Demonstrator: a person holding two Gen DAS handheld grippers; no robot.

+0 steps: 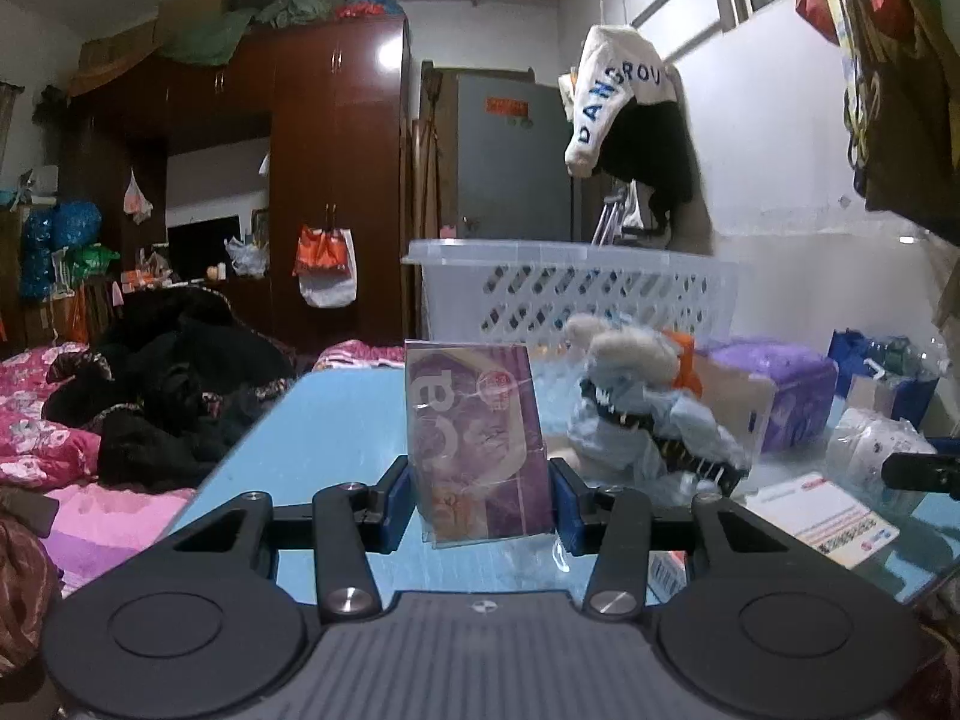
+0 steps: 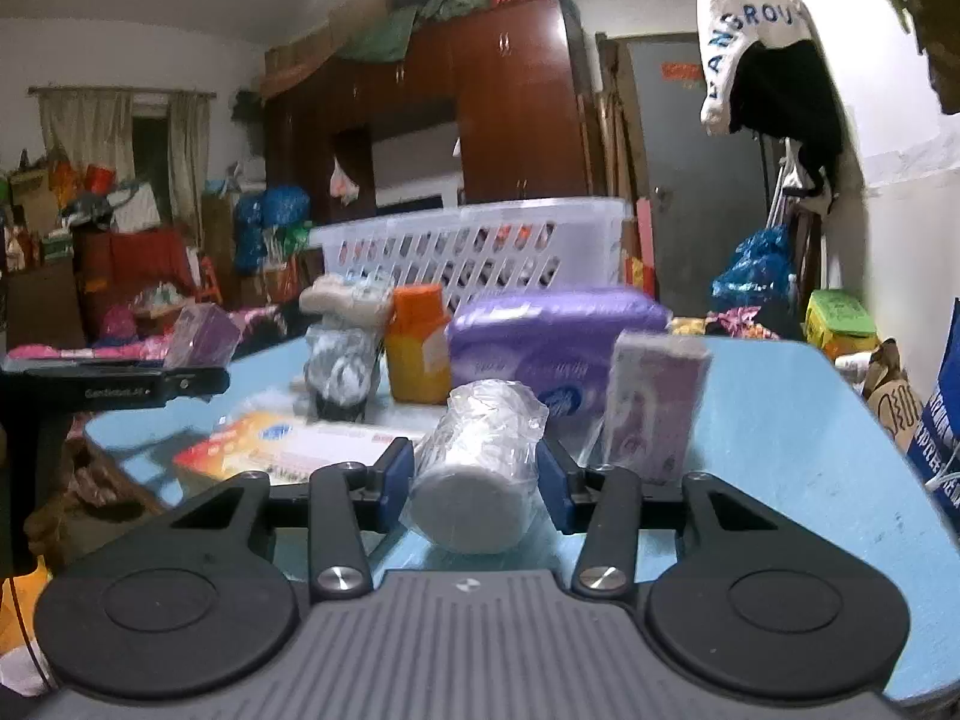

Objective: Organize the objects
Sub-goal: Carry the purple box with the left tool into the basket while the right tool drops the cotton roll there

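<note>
Bare table (image 1: 336, 420) lies open left of the white basket (image 1: 570, 288); in front of the basket the plush toy (image 1: 636, 396), orange bottle (image 2: 417, 342) and purple pack (image 2: 552, 348) crowd the way

Read the hanging white garment (image 1: 612, 96) first: its blue capitals show "DANGROU" in the left wrist view, and "ANGROU" with an unclear first letter in the right wrist view (image 2: 744, 36).

The purple packet (image 1: 477, 444) carries large pale characters resembling "ea" turned sideways; treat this reading as uncertain. Its round red seal is too small to read.

The black bar (image 2: 114, 390) at the left of the right wrist view bears small grey lettering, blurred beyond reading.

The orange sign (image 1: 507, 108) on the grey door, the flat printed box (image 1: 822, 516) and the blue bag (image 2: 942, 420) all carry print, none legible.
</note>
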